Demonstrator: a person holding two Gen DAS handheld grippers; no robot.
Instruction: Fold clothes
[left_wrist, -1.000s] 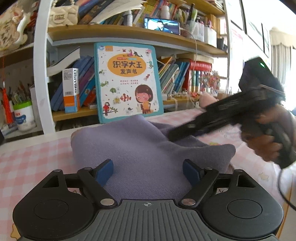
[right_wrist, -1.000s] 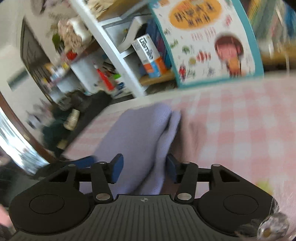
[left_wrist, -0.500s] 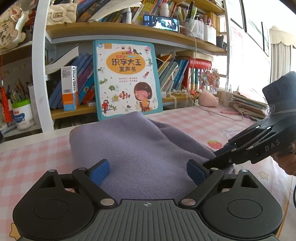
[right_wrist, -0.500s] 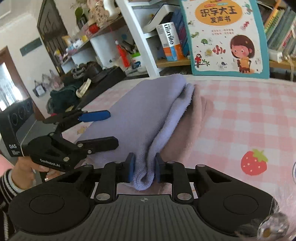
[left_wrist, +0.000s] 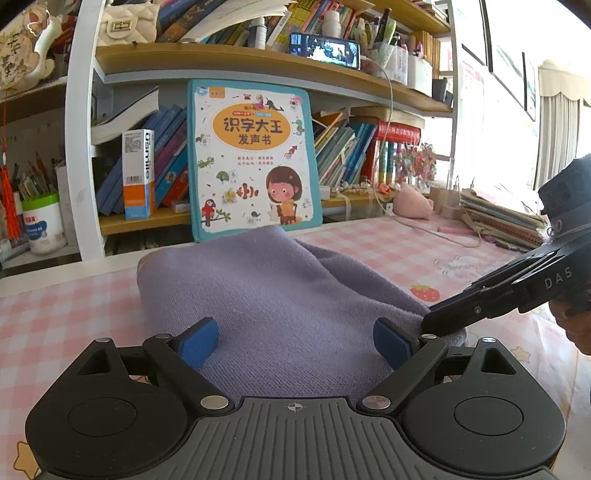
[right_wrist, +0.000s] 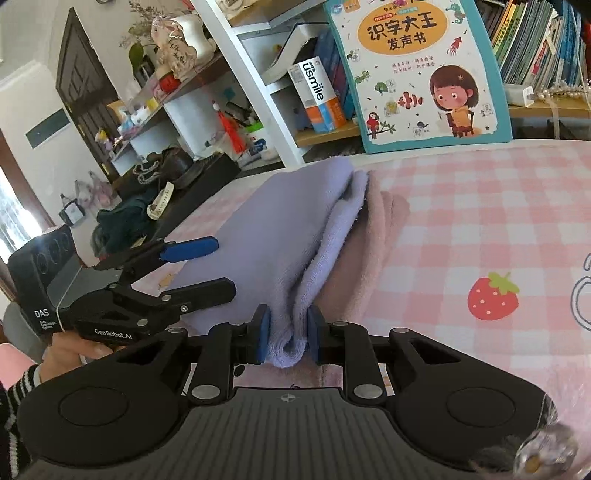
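purple garment (left_wrist: 280, 295) before picture book (left_wrist: 255, 158), open left tool (left_wrist: 295, 339) alongside

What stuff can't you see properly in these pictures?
- Underside of the purple cloth: both views, its own folds cover it.
- Pink cloth: right wrist view, mostly under the purple one.
- Phone screen: left wrist view, too small.
- Person: only a striped sleeve, cut by the edge.

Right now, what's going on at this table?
A person with a gripper in each hand is folding a purple garment on the pink checked tablecloth. The right gripper is clamped on a bunched edge of the garment at its near end. The left gripper is wide open, pads apart above the cloth, gripping nothing.
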